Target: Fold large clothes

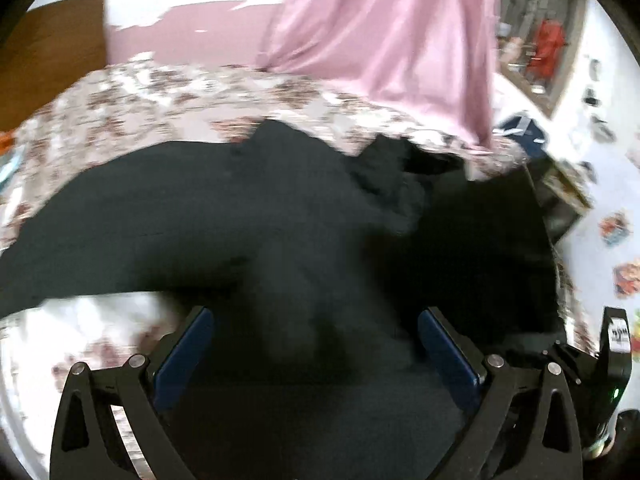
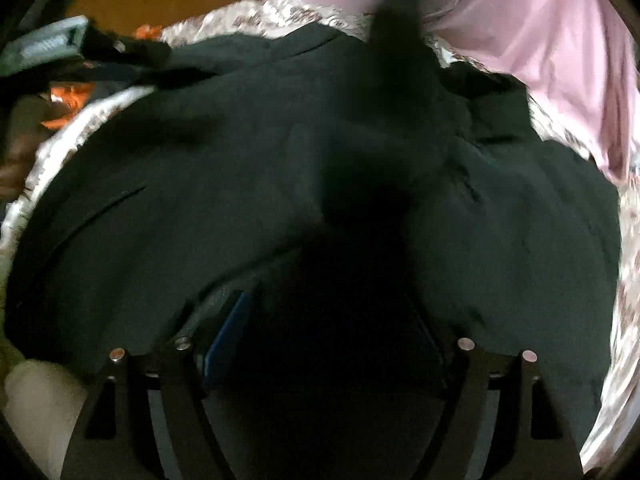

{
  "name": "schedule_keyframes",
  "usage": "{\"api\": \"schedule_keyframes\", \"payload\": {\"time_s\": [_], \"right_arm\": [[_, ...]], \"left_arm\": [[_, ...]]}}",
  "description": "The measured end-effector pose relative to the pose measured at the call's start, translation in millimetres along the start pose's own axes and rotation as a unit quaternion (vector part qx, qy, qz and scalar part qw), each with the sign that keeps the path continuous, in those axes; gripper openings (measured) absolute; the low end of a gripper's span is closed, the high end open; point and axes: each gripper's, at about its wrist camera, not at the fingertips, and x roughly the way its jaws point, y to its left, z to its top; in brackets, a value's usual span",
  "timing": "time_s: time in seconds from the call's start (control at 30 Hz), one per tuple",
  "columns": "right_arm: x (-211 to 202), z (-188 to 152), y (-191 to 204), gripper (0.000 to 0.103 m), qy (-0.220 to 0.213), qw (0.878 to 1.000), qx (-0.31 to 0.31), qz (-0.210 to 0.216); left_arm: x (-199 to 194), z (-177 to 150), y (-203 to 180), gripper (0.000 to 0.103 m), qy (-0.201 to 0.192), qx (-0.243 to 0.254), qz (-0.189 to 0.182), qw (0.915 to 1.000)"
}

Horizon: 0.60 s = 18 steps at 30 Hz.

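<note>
A large black garment [image 1: 200, 216] lies spread on a floral bedsheet [image 1: 140, 104]. It fills the right wrist view too [image 2: 200, 184]. My left gripper [image 1: 316, 320] is open, its blue-padded fingers [image 1: 188, 344] wide apart just above the cloth, which bunches into a ridge between them. My right gripper [image 2: 332, 320] is also open; its left blue pad [image 2: 228, 328] shows, and a dark fold of the garment rises between the fingers and partly hides the right one. Both views are motion-blurred.
A pink curtain [image 1: 392, 32] hangs behind the bed. A wooden board [image 1: 52, 48] stands at the far left. A shelf with a red item [image 1: 548, 44] is at right. The other gripper [image 2: 60, 48] reaches in at the right wrist view's left edge.
</note>
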Motion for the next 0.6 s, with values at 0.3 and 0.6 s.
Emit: {"api": "schedule_keyframes", "payload": {"time_s": [0.3, 0.6], "right_arm": [[-40.9, -94.5, -36.5, 0.082, -0.079, 0.987, 0.137, -0.016], [-41.5, -112.9, -5.3, 0.095, -0.095, 0.989, 0.103, -0.050]], "left_arm": [[53.6, -30.4, -30.6, 0.103, 0.065, 0.055, -0.017, 0.9962], [20.5, -28.1, 12.4, 0.084, -0.041, -0.081, -0.002, 0.9958]]}}
